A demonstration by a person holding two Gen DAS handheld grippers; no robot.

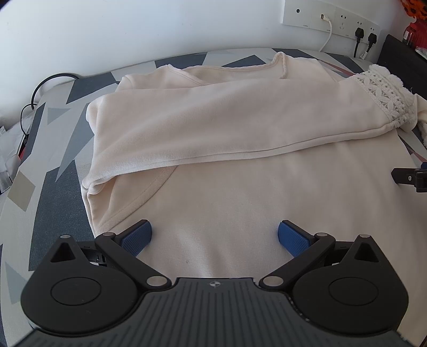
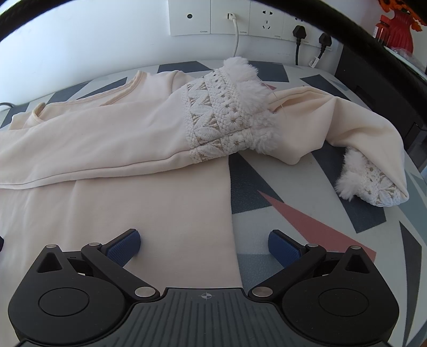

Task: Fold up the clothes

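Note:
A cream sweater (image 1: 240, 192) lies flat on the patterned surface, neckline toward the wall. One sleeve (image 1: 226, 128) is folded across the body, its lace and fur cuff (image 2: 226, 117) at the right. The other sleeve (image 2: 347, 125) lies bent off to the right, its cuff (image 2: 371, 186) on the surface. My left gripper (image 1: 214, 236) is open and empty over the lower body of the sweater. My right gripper (image 2: 204, 244) is open and empty over the sweater's right edge (image 2: 230, 213). Its tip shows in the left wrist view (image 1: 411, 180).
The surface has a grey, blue and pink geometric cover (image 2: 307, 213). A wall with sockets and plugged cables (image 2: 240, 18) is behind. A dark box (image 2: 379, 85) and a red object (image 2: 395, 26) stand at the right. Cables (image 1: 34, 90) lie at the left.

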